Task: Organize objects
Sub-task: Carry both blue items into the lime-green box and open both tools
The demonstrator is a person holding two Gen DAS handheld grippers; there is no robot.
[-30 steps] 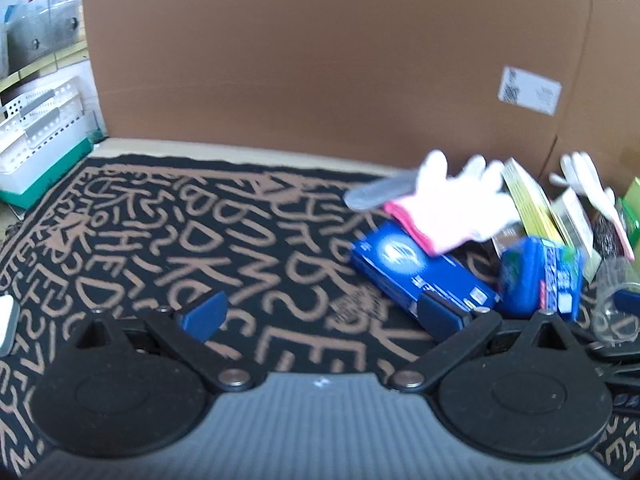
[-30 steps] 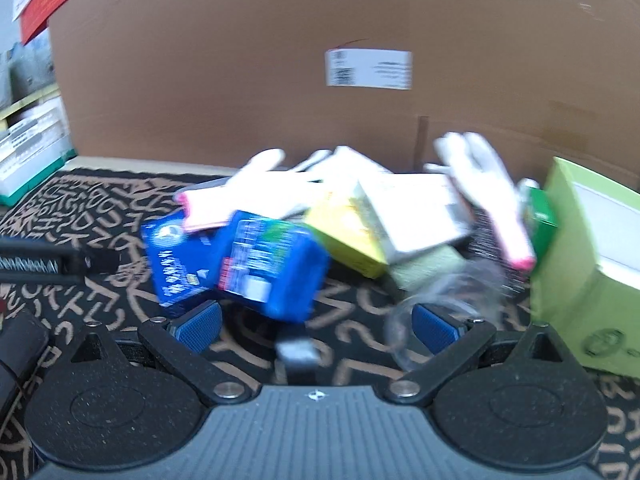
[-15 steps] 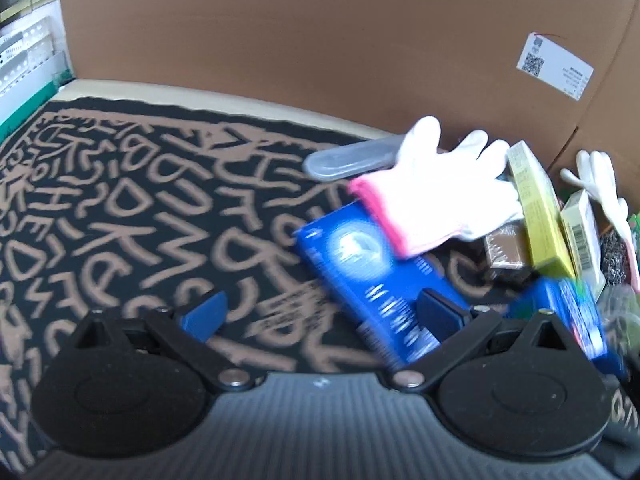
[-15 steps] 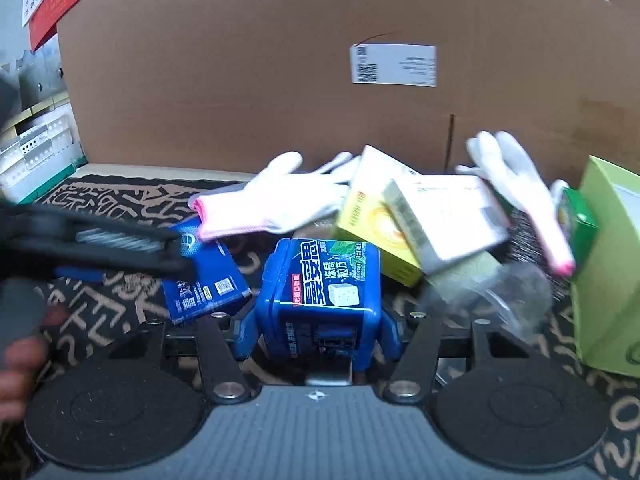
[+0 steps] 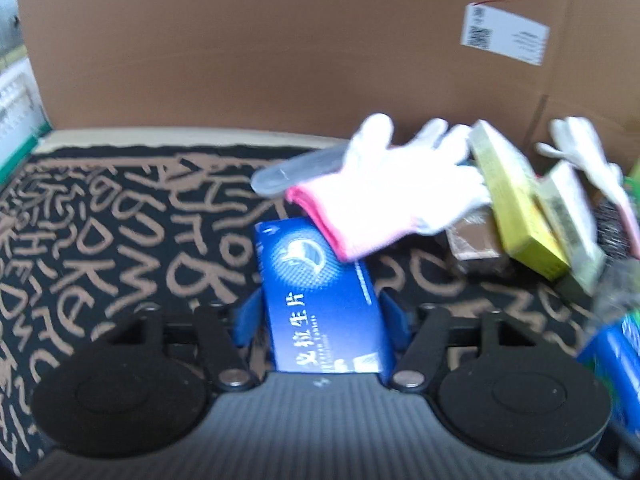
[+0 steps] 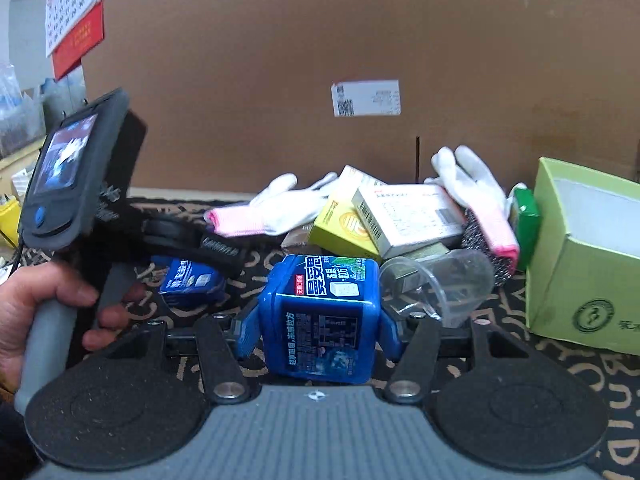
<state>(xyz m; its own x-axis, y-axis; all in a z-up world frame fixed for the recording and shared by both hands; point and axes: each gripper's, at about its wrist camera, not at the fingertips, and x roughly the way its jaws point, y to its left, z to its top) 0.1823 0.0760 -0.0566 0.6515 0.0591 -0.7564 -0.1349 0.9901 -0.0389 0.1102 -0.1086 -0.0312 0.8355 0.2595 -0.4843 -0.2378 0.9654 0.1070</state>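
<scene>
We find the left gripper (image 5: 322, 314) closed on a flat blue box (image 5: 320, 296): its jaws have just been closing, and the blue pads now press both long sides of the box, which lies on the black mat (image 5: 120, 232) patterned with tan letters. The right gripper (image 6: 318, 330) clamps a blue container (image 6: 320, 316) by its sides, having likewise closed in on it. To that gripper's left we note a hand (image 6: 48, 316) on the grey handle of the other gripper. Just beyond the container lies a clear plastic cup (image 6: 440, 280) on its side. Farther back we record a pile: a white glove with a pink cuff (image 5: 396, 196) overlapping the far end of the flat blue box, a yellow box (image 6: 344, 224), a white carton (image 6: 412, 216). A green open box (image 6: 580, 268) stands at right. A cardboard wall (image 6: 320, 40) closes the rear.
</scene>
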